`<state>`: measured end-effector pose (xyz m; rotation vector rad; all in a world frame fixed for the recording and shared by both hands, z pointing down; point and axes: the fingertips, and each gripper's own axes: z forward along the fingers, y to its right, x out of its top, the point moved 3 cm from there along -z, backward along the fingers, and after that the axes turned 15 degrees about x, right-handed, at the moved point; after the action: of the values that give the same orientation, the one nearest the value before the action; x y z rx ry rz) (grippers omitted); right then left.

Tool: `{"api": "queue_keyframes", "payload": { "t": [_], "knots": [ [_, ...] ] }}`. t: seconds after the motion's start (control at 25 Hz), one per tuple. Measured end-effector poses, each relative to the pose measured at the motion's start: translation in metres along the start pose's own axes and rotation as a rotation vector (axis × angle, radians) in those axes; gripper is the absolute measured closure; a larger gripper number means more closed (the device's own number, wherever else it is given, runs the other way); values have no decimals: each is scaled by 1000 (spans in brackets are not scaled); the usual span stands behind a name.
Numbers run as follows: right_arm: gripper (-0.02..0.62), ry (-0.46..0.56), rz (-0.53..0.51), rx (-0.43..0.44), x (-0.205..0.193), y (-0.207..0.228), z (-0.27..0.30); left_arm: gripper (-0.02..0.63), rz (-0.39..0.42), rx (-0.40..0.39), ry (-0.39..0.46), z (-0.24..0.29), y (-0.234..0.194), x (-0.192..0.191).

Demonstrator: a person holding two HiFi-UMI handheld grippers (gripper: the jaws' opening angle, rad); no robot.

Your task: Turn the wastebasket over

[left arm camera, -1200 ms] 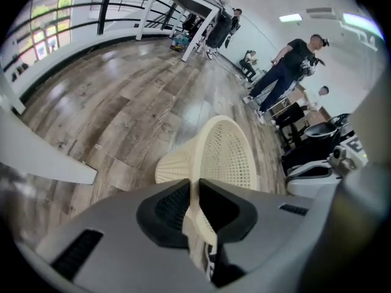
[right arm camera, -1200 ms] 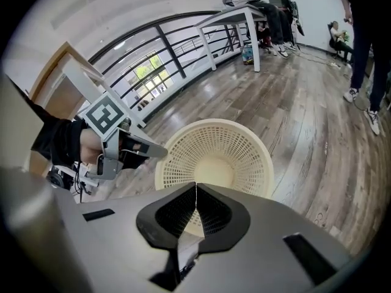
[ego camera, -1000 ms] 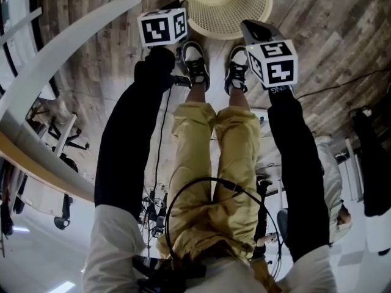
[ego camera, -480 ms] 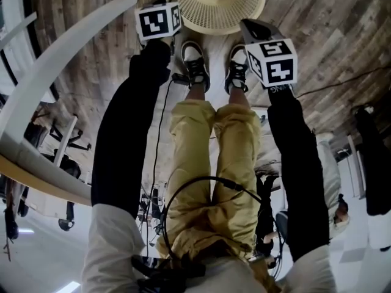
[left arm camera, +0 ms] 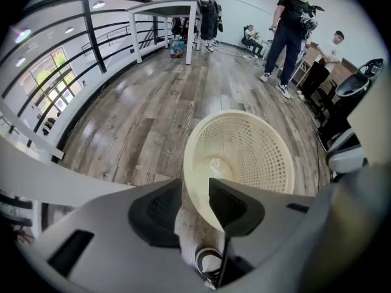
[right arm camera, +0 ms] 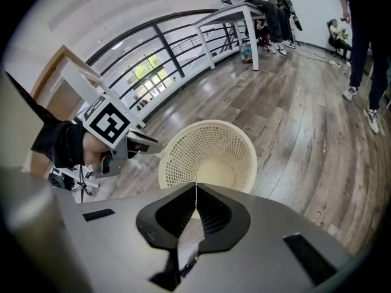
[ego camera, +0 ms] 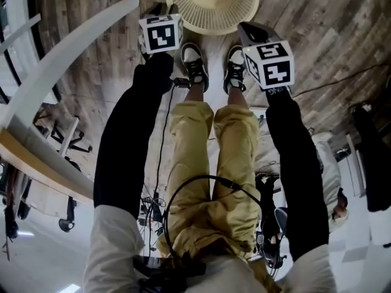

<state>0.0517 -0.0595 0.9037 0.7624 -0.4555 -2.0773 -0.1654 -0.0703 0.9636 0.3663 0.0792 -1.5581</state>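
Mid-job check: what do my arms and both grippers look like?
The left gripper and right gripper are grey plastic shells with black ribbed pads. Each carries a white cube with black square markers: left cube, right cube. The left sleeve and right sleeve are black. A thin black cable trails from the left gripper. Its jaws have just been opening, the wastebasket rim between them.
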Motion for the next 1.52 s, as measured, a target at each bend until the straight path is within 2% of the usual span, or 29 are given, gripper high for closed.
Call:
{"api": "queue_keyframes", "payload": {
  "t": [0.04,0.16,0.2,0.48,0.76,0.92,1.08,1.36,1.52],
  "knots": [
    [575,1,-5,1,2,-4,-6,477,4,8,11,-10,-2,3],
    [575,0,-13,2,6,-20,-27,587,6,7,61,-48,-5,14],
    [575,3,-13,1,8,-27,-36,604,2,-4,79,-63,-4,18],
    [575,74,-51,-5,35,-96,-115,604,5,-96,205,-184,5,56],
    [575,215,-79,-35,87,-172,-224,604,-24,-150,313,-332,0,87],
    [575,301,-97,-54,120,-214,-277,604,-30,-162,381,-410,-6,96],
    [575,364,-115,-71,144,-246,-327,604,-91,-171,403,-470,-1,102],
    [575,484,-186,-98,168,-305,-421,604,-73,-172,549,-574,21,121],
    [575,567,-246,-106,180,-342,-466,604,-129,-133,645,-633,15,138]
  ]
}}
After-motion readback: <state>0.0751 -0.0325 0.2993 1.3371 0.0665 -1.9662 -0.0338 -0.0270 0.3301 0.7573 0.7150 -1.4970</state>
